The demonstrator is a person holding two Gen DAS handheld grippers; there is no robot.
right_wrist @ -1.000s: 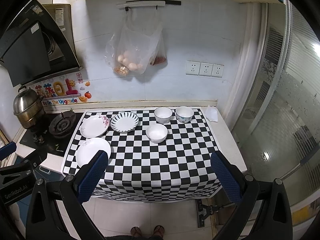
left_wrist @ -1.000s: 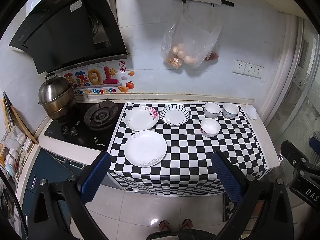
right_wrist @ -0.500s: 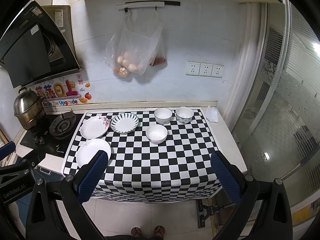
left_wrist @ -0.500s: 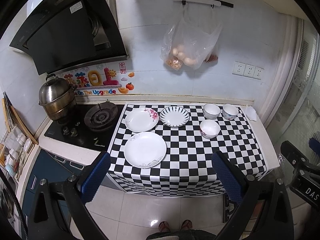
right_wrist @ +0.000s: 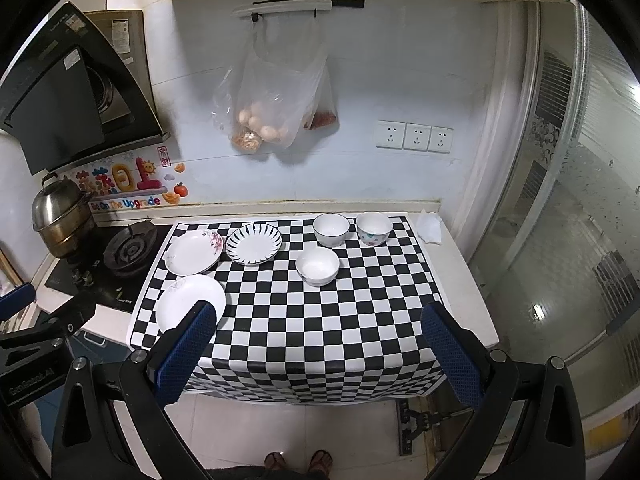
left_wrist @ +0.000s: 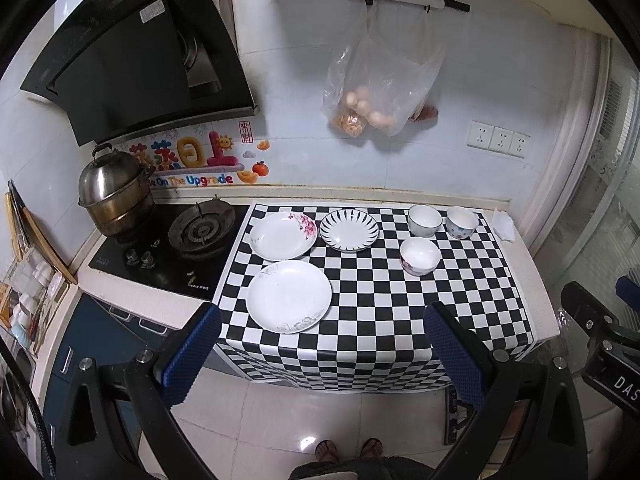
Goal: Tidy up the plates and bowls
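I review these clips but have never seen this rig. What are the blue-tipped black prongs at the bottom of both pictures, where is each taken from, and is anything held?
A person standing at the counter holds one two-finger tool in each hand. Each picture comes from a fisheye camera on a tool, looking along its blue-padded fingers: the left tool and the right tool. Both are open and hold nothing. On the checkered cloth lie a plain white plate, a flowered plate, a striped plate and three bowls. A stove with a steel pot sits to the left.
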